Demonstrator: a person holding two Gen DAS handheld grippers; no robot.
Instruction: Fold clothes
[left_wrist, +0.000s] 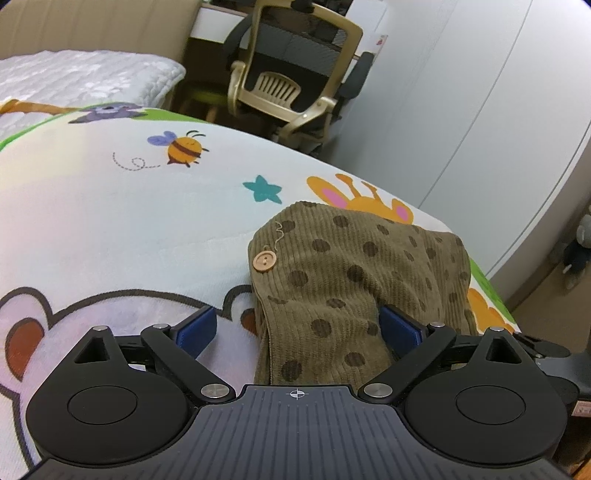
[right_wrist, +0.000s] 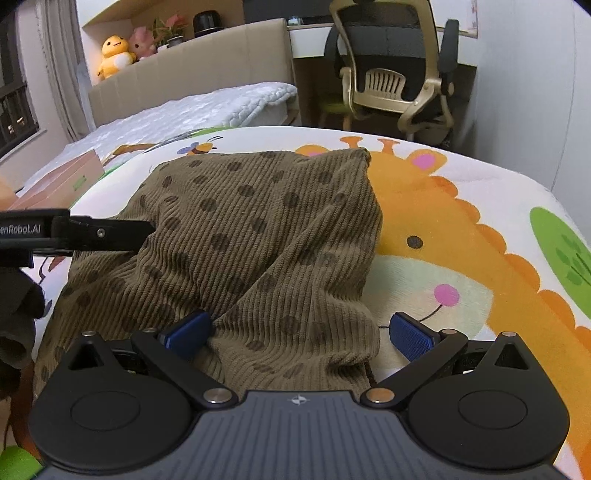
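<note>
My left gripper (left_wrist: 297, 328) — jaws spread wide, holding nothing; the olive-brown corduroy garment with dark polka dots (left_wrist: 347, 280) lies bunched between its blue pads (left_wrist: 195, 326), covering part of the right one. A round wooden button (left_wrist: 264, 260) sits on the garment's left edge. Garment rests on the cartoon-print padded mat (left_wrist: 122, 221), toward its right side. My right gripper (right_wrist: 301, 330) — also parted, unclenched, the cloth's near edge lying between its pads. Gold-framed mesh office chair (right_wrist: 397, 62) far behind.
</note>
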